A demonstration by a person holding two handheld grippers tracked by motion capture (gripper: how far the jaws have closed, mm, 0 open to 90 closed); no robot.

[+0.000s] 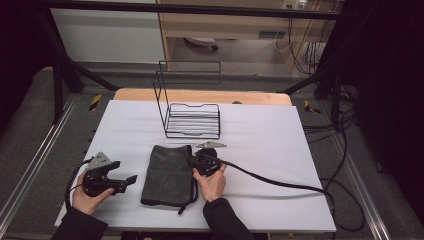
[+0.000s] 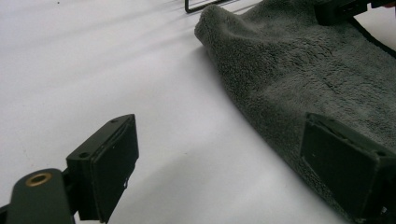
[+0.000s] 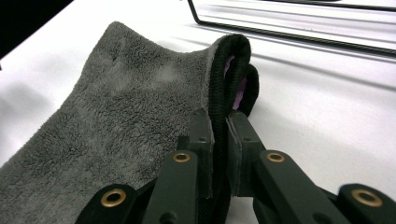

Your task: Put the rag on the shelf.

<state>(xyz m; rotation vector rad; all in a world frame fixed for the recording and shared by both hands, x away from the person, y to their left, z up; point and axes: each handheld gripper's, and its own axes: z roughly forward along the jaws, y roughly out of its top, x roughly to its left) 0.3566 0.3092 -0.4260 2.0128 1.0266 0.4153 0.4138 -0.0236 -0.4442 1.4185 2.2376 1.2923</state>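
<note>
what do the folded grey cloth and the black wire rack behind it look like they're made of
The folded grey cloth looks like plush microfibre or terry: a fuzzy, matte nap, with a black stitched hem that the right gripper pinches. The black wire rack appears to be thin metal rod with a dark coating, probably paint; its bars are slim and straight.

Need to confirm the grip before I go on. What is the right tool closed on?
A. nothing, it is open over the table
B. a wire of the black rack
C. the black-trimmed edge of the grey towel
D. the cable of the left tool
C: in the right gripper view the right tool has its jaws pinched shut on the black-trimmed edge of the grey towel, well short of the wire rack.
</note>
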